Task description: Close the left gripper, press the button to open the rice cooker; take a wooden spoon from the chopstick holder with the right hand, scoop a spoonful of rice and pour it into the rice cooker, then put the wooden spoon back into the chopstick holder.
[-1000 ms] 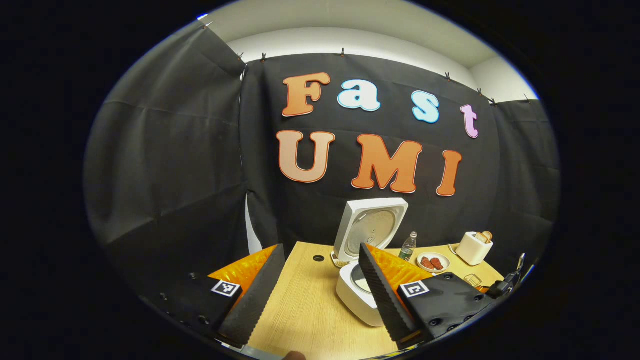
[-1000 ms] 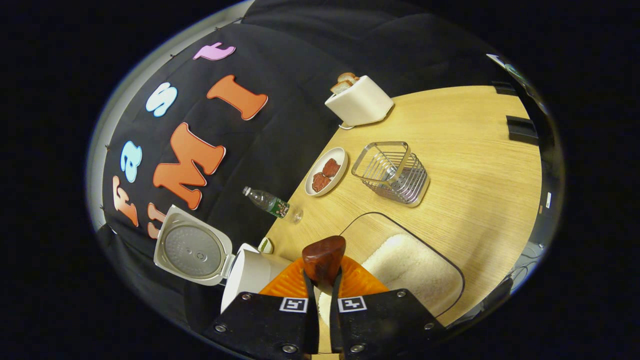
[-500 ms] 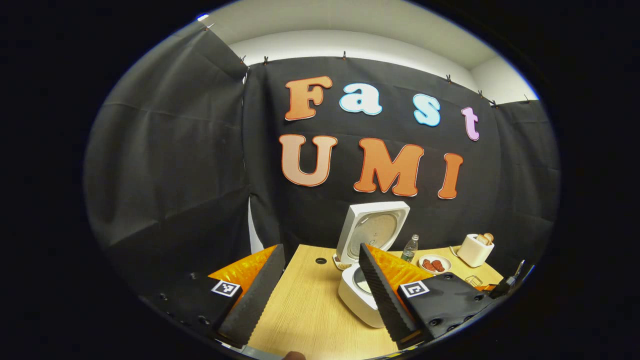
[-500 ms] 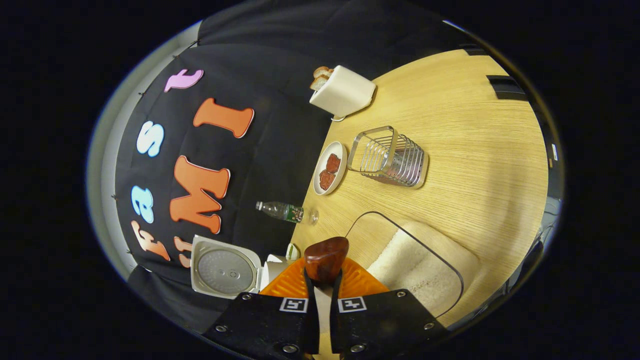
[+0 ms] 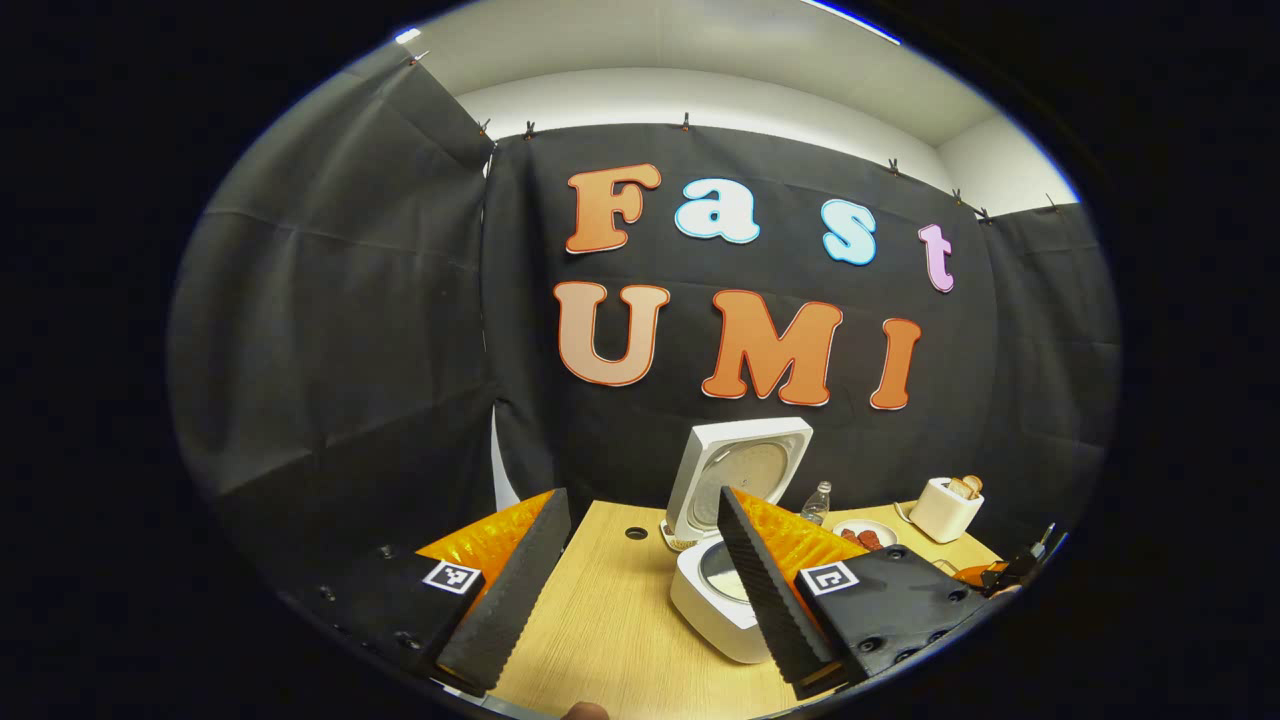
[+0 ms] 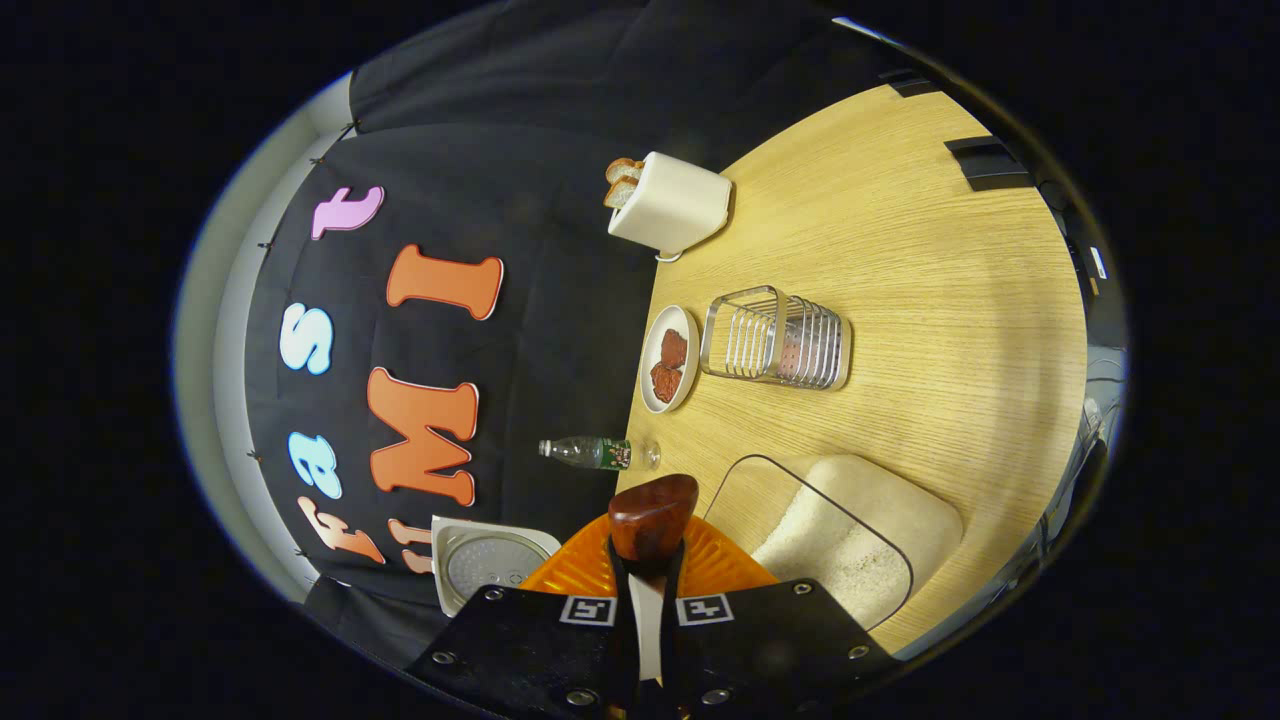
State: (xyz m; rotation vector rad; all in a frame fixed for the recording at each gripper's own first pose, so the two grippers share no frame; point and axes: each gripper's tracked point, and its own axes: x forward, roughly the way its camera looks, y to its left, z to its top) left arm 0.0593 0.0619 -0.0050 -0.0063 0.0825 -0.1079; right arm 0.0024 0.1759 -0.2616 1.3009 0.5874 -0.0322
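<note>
The white rice cooker [image 5: 712, 608] stands with its lid [image 5: 738, 468] raised, just behind the right finger of my left gripper [image 5: 640, 497], which is open and holds nothing. In the right gripper view, my right gripper [image 6: 648, 562] is shut on the wooden spoon [image 6: 652, 514]; its dark brown end sticks out past the fingertips. The wire chopstick holder [image 6: 775, 338] stands farther off on the table, with nothing showing inside it. A clear container of rice [image 6: 850, 540] lies just right of the fingers. The cooker's lid [image 6: 490, 562] sits at the lower left.
On the wooden table [image 6: 950, 300] are a white toaster [image 6: 668, 205] with bread, a plate [image 6: 668, 358] of red food and a small water bottle [image 6: 598, 452] near the cloth wall. The left gripper view has the toaster [image 5: 945, 508] at far right.
The right gripper view has rolled and swung away from the cooker, which slid down to the lower left; the spoon stays held. The left gripper view has tilted up slightly, still open.
</note>
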